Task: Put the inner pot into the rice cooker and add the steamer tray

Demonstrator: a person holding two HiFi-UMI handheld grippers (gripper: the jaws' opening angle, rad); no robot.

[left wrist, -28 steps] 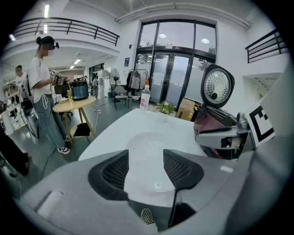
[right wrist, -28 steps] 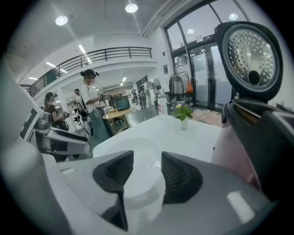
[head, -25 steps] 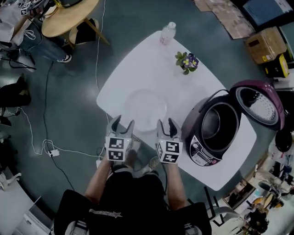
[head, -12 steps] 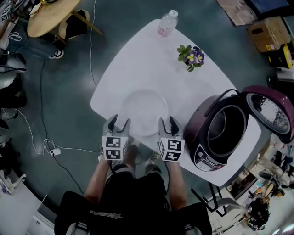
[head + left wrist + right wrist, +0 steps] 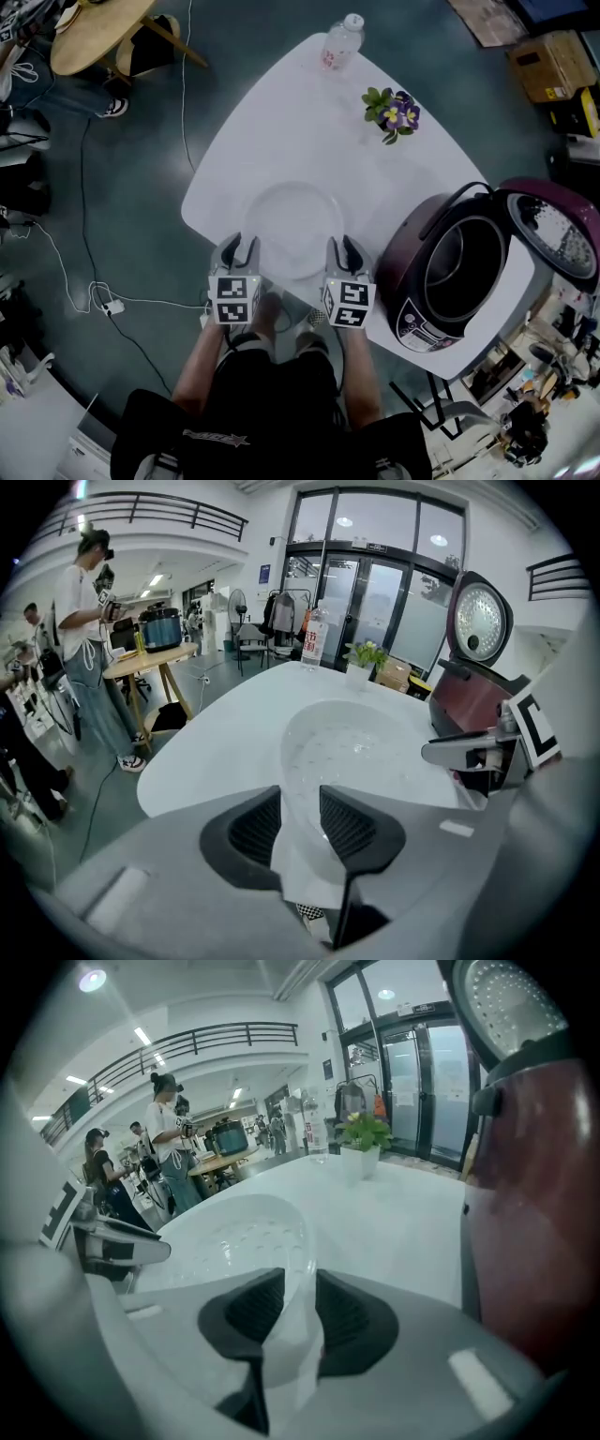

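The white perforated steamer tray [image 5: 292, 230] lies on the white table [image 5: 300, 122] in front of me. My left gripper [image 5: 237, 250] sits at its near left rim and my right gripper [image 5: 343, 249] at its near right rim. Both pairs of jaws have just been closing, and each now clamps the tray's rim between its pads, as the left gripper view [image 5: 300, 813] and the right gripper view [image 5: 298, 1302] show. The purple rice cooker [image 5: 441, 281] stands to the right with its lid [image 5: 553, 230] open. The metal inner pot [image 5: 459, 262] sits inside it.
A water bottle [image 5: 341, 42] stands at the table's far corner and a small flower pot [image 5: 392, 111] at the far right. Cables cross the floor at left. A round wooden table [image 5: 94, 33] and people stand beyond, and boxes are at top right.
Both grippers have sunk to the tray's near rim, and their jaws have narrowed from wide open to closed on the rim. The tray has not moved.
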